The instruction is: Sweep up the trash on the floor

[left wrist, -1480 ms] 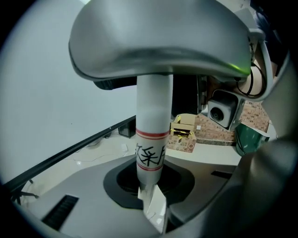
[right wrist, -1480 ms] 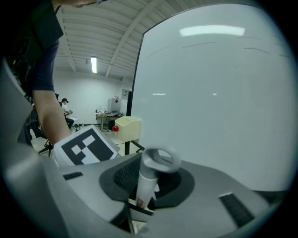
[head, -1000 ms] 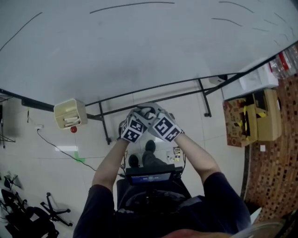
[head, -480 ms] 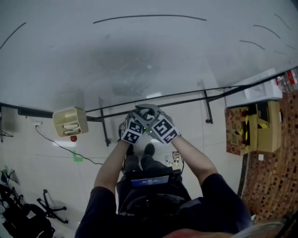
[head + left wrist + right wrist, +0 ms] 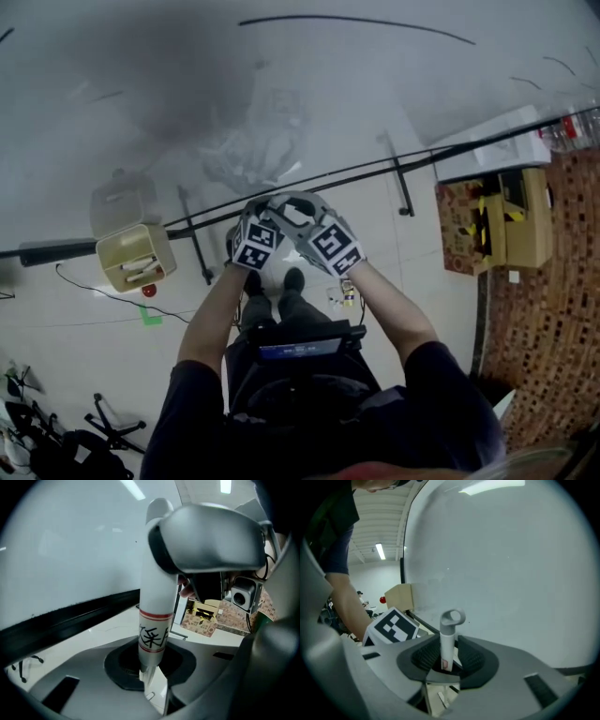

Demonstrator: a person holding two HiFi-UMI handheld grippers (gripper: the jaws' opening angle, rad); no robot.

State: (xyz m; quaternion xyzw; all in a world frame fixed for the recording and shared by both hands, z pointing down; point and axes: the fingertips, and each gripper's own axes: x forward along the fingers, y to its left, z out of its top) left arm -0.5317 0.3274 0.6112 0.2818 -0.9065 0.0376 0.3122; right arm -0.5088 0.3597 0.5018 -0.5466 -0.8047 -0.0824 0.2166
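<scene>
Pale tiled floor is running under a big white table (image 5: 309,84) with a black edge, which is filling the far half of the head view. At far left a beige bin (image 5: 134,258) is sitting on the floor with a small red ball (image 5: 149,291) just beside it, and a black cable (image 5: 103,295) is trailing past on the near side.

In the centre, both grippers are meeting close together at the table's near edge, above the person's shoes (image 5: 292,279). The left gripper (image 5: 261,230) is clamping the white broom handle (image 5: 154,616). In its own view the jaws are pressing in on the tube just below a red band and black characters, with the handle standing upright through the left gripper (image 5: 151,670).

The right gripper (image 5: 319,230) is sitting higher on the same handle, right by the left one. Its jaws have just been opening, and in its view the ribbed pads are standing off the handle's looped top end (image 5: 447,641), which is rising between them inside the right gripper (image 5: 446,660).

Far right, cardboard boxes (image 5: 516,220) are standing on patterned flooring (image 5: 553,328). The broom's lower end is not showing in any view.
</scene>
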